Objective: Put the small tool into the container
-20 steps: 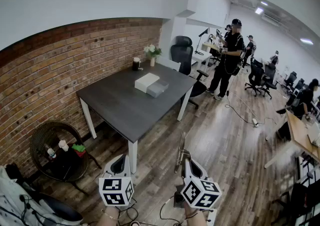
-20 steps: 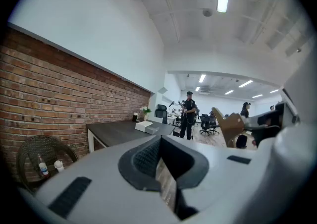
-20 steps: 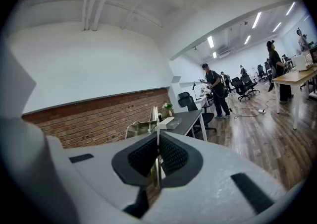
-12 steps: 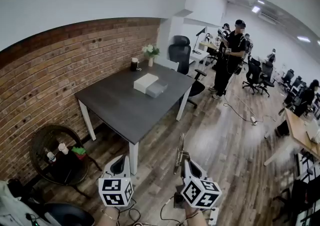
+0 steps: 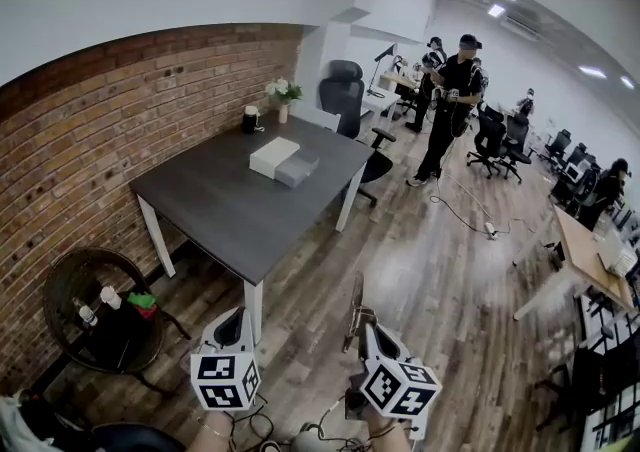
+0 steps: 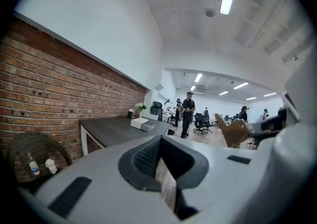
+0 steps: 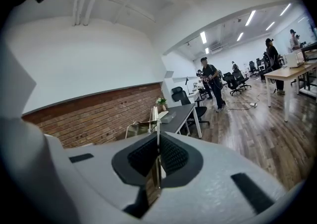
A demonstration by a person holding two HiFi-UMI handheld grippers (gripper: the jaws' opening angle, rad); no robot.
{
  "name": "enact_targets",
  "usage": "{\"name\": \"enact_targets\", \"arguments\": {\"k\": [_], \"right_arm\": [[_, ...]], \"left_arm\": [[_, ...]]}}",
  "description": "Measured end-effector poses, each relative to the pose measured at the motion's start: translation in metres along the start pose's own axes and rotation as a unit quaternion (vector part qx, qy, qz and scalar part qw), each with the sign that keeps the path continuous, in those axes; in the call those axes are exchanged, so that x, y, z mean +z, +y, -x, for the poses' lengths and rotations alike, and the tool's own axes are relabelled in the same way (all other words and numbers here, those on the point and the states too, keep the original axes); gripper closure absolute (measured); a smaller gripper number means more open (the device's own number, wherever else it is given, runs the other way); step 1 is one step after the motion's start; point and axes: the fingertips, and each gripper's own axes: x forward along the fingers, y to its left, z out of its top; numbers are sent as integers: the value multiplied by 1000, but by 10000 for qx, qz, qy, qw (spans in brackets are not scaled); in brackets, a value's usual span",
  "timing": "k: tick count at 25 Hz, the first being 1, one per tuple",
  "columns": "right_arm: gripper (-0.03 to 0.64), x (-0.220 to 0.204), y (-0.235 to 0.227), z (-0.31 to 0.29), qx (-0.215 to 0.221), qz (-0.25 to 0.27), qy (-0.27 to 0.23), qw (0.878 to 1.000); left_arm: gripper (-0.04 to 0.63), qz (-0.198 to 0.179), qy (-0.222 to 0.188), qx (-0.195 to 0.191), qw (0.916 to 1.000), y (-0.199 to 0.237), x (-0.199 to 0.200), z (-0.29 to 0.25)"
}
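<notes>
My right gripper (image 5: 368, 326) is low in the head view, over the wooden floor, shut on a thin metal tool (image 5: 355, 296) that sticks up past its tips. In the right gripper view the pads (image 7: 171, 154) press on the tool's (image 7: 156, 119) flat strip. My left gripper (image 5: 233, 319) hangs beside it to the left, jaws together with nothing in them; the left gripper view shows only a sliver of floor at the gripper's (image 6: 161, 146) tips. A white box (image 5: 272, 154) and a grey box (image 5: 298, 170) lie on the dark table (image 5: 215, 215), well ahead of both grippers.
A cup (image 5: 250, 120) and a flower vase (image 5: 283, 93) stand at the table's far end, with an office chair (image 5: 342, 100) behind. A round wicker chair (image 5: 90, 285) sits by the brick wall at left. People (image 5: 452, 105) stand further back. Cables (image 5: 300, 432) lie by my feet.
The head view has swung, so the table and room have slid left and up. Both grippers stay low in the frame, the right one still holding the tool.
</notes>
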Motion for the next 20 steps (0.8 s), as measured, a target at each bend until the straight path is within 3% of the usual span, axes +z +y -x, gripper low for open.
{"name": "enact_targets", "arguments": {"k": [9,20], "right_arm": [[609,8,-29,-57,-42,-251,-26,9997],[609,82,-90,-177,184,-192,-108,9996]], "left_arm": [[597,-136,60,12,9999,5,1,-55],[597,-226,-69,169,9996,-17,39,-188]]}}
